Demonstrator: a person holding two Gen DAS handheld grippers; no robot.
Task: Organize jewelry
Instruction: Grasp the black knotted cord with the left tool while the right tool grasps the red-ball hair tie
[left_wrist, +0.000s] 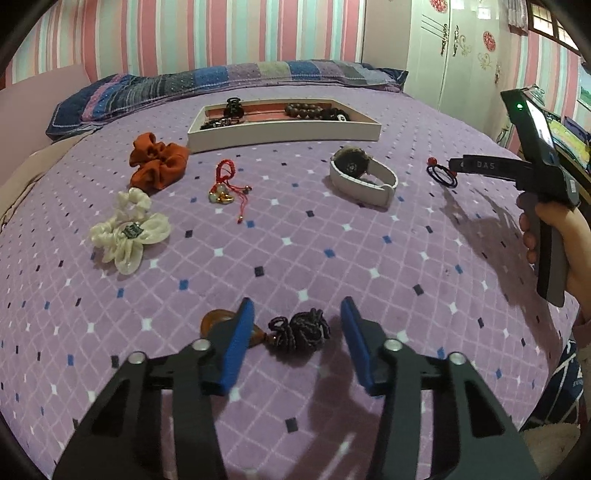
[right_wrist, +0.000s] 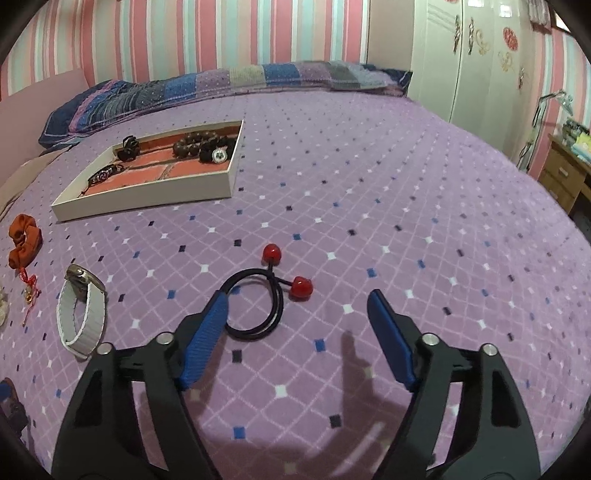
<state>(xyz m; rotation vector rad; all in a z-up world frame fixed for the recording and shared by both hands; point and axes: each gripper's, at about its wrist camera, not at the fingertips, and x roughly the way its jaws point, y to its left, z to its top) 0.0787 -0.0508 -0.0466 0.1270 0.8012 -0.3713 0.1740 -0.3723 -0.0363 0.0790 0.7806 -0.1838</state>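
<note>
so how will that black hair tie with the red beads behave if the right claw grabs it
The hair tie is a thin elastic loop lying flat, so it will probably droop limply. Its red beads look round and glossy, so they may swing or slip. It is likely very light for the open right claw.

The left gripper (left_wrist: 297, 314) hangs low over the purple bed cover (left_wrist: 369, 258), its two blue fingers (left_wrist: 240, 339) wide apart. A dark bead string (left_wrist: 301, 328) lies between them, with an orange ring (left_wrist: 216, 321) partly behind the left finger. Farther off on the left lie a cream scrunchie (left_wrist: 131, 230) and an orange scrunchie (left_wrist: 157, 160). A red charm (left_wrist: 227, 184) and a white watch (left_wrist: 364, 177) lie in the middle. A white tray (left_wrist: 284, 131) sits far back. On the right, the right gripper (left_wrist: 452, 166) is by a black hair tie (left_wrist: 441, 175).
</note>
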